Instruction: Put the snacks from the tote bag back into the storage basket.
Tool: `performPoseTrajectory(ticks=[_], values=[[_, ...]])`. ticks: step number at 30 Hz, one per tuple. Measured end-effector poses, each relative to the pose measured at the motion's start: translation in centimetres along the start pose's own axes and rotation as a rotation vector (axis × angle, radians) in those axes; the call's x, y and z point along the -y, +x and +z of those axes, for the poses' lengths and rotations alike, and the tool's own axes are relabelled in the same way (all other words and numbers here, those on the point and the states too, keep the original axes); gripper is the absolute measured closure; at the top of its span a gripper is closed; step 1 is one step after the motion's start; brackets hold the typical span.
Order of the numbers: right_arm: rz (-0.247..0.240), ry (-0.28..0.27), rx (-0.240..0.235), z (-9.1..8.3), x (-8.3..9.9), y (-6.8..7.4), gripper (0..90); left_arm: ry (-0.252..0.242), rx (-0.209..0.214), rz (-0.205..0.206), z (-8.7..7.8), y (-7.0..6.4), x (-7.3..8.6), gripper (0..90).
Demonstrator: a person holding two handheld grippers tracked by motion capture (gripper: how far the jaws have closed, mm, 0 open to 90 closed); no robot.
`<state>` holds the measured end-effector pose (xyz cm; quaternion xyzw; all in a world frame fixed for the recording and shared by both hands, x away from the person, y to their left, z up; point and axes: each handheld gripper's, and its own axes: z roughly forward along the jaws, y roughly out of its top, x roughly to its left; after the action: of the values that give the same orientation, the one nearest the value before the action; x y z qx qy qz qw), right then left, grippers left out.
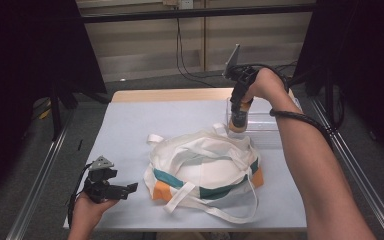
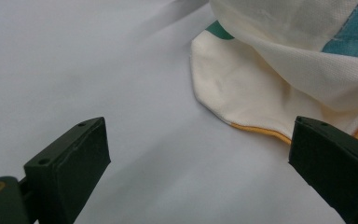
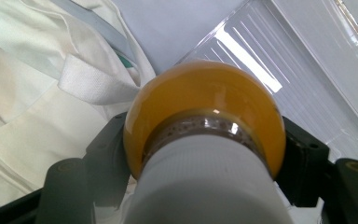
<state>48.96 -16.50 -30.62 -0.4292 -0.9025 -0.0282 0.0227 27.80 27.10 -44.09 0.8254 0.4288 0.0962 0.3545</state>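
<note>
A white tote bag (image 1: pixel 205 165) with teal and orange panels lies crumpled mid-table, its straps spread around it. My right gripper (image 1: pixel 240 107) points down at the back right, shut on a small bottle (image 1: pixel 238 122) of orange liquid. In the right gripper view the bottle (image 3: pixel 205 102) and its white cap (image 3: pixel 205 191) sit between the jaws, above the bag's rear edge (image 3: pixel 37 93) and the corner of a clear plastic box (image 3: pixel 298 70). My left gripper (image 1: pixel 129 188) rests low at the front left, open, its jaws (image 2: pixel 198 163) apart beside the bag's cream edge (image 2: pixel 242 88).
The clear plastic box (image 1: pixel 267 125) stands at the table's back right, right behind the bag. A pale sheet (image 1: pixel 130 130) covers the table, with bare room at the left and back left. Metal rails (image 1: pixel 40 180) run along both sides.
</note>
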Motion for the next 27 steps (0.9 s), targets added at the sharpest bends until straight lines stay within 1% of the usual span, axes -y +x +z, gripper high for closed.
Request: performPoseTrajectory(ticks=[1, 3, 4, 5, 9, 17, 20, 23, 27], values=[[0.004, 0.003, -0.004, 0.0, 0.0, 0.0, 30.2, -0.010, -0.001, -0.012, 0.1, -0.1, 0.0, 4.8], [0.004, 0.003, -0.004, 0.2, 0.0, 0.0, 30.2, -0.010, -0.001, -0.012, 0.1, -0.1, 0.0, 4.8], [0.003, 0.002, -0.006, 0.3, 0.0, -0.1, 30.2, 0.001, 0.000, 0.002, 0.0, 0.0, 0.0, 4.8], [0.003, 0.002, -0.006, 0.3, 0.0, -0.1, 30.2, -0.009, -0.002, -0.011, 0.1, -0.1, 0.0, 4.8], [-0.001, 0.006, -0.002, 0.5, -0.2, 0.1, 30.2, -0.010, 0.000, -0.013, 0.1, -0.1, 0.0, 4.8], [-0.005, 0.012, 0.005, 0.8, -0.3, 0.1, 30.2, -0.010, -0.002, -0.011, 0.1, -0.1, 0.0, 4.8], [-0.007, 0.010, 0.006, 1.0, -0.4, 0.1, 30.2, -0.009, -0.005, -0.004, 0.1, -0.1, 0.0, 4.8], [-0.007, 0.012, 0.006, 1.2, -0.4, 0.1, 30.2, -0.010, 0.003, -0.009, 0.1, -0.1, 0.0, 4.8], [-0.005, 0.012, 0.003, 1.3, -0.3, 0.0, 30.2, -0.010, 0.001, -0.004, 0.2, -0.1, 0.0, 4.8]])
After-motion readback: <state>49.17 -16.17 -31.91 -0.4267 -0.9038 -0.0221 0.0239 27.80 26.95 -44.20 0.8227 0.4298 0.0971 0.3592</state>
